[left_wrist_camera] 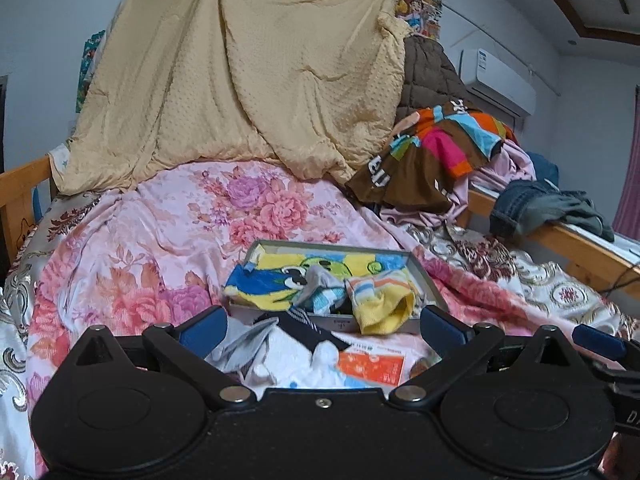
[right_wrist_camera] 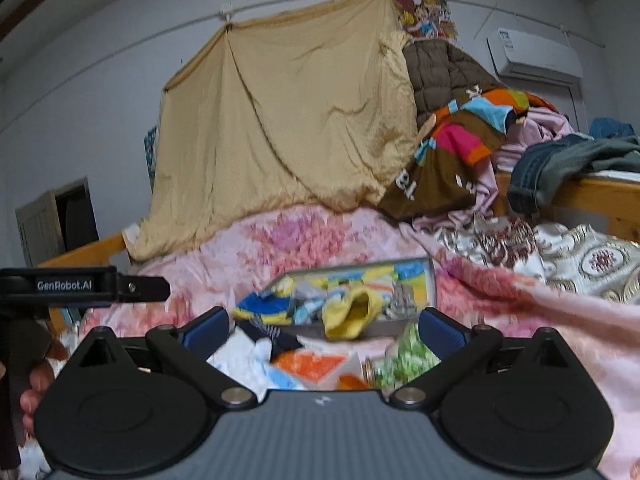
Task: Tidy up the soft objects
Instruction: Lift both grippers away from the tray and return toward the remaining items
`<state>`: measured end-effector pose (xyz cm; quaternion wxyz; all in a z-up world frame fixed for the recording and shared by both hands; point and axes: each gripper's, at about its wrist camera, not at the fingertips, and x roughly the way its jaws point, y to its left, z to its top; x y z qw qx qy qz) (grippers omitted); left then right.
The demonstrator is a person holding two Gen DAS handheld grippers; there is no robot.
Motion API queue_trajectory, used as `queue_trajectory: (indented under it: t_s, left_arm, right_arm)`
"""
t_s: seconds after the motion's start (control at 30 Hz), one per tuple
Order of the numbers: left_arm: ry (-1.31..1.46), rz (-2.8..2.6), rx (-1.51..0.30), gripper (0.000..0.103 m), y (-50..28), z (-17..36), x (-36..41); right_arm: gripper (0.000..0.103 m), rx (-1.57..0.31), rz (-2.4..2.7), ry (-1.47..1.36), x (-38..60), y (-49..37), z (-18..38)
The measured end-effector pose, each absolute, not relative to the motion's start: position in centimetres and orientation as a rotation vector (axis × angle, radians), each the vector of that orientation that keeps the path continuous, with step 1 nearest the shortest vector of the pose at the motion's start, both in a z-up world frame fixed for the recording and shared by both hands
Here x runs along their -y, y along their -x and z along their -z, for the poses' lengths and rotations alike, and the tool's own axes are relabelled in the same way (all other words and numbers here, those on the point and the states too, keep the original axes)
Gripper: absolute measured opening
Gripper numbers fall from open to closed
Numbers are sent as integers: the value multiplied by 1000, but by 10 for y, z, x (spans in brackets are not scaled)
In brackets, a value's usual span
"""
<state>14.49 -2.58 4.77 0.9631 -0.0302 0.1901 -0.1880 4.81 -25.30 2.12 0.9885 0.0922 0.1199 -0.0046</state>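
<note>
Two tools, both spread wide and holding nothing, so the step in hand looks like picking the next sock off the loose pile and getting it into the box. From the left wrist view, the left tool (left_wrist_camera: 322, 326) hangs low over the floral quilt (left_wrist_camera: 168, 240) on the bed, its blue pads either side of a heap of white and grey socks (left_wrist_camera: 280, 354) with a dark striped sock (left_wrist_camera: 308, 322) on top, touching the near wall of the shallow grey box (left_wrist_camera: 332, 246). That box already holds a blue and yellow cartoon cloth (left_wrist_camera: 272, 280) plus a yellow striped sock (left_wrist_camera: 382, 304) flopping over the front edge. An orange printed packet (left_wrist_camera: 372, 366) lies under the pile, so I'd pinch high on the sock's bunched fabric, not deep, or you'll drag the packet along too. From the right wrist view, which is blurry, the right tool (right_wrist_camera: 324, 326) is also spread open, sitting just in front of the same box (right_wrist_camera: 430, 280), with something green and patterned (right_wrist_camera: 408, 354) near its right pad; can't tell what it is. I'd use the right one to tuck that hanging yellow sock (right_wrist_camera: 350, 314) back inside while the left lifts one sock at a time. Go slow, since socks tangle and one grab may pull two.
</note>
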Motion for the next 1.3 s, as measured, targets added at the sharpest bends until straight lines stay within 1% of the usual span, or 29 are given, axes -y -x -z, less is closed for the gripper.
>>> queue_trajectory:
  t_s: [0.2, 0.37, 0.7, 1.1, 1.3]
  left_arm:
    - [55, 386, -425, 102, -145, -30, 20]
    - [37, 408, -492, 102, -151, -10, 21]
    - [-94, 490, -545, 102, -164, 24, 34]
    - [-121, 489, -584, 102, -185, 61, 32]
    - [-52, 490, -628, 102, -203, 75, 28]
  right_arm:
    - [103, -328, 35, -133, 241, -49, -10]
    - [103, -415, 81, -105, 239, -63, 3]
    - [103, -492, 89, -83, 236, -80, 18]
    - [103, -593, 85, -59, 231, -110, 42]
    - [103, -630, 94, -58, 232, -124, 55]
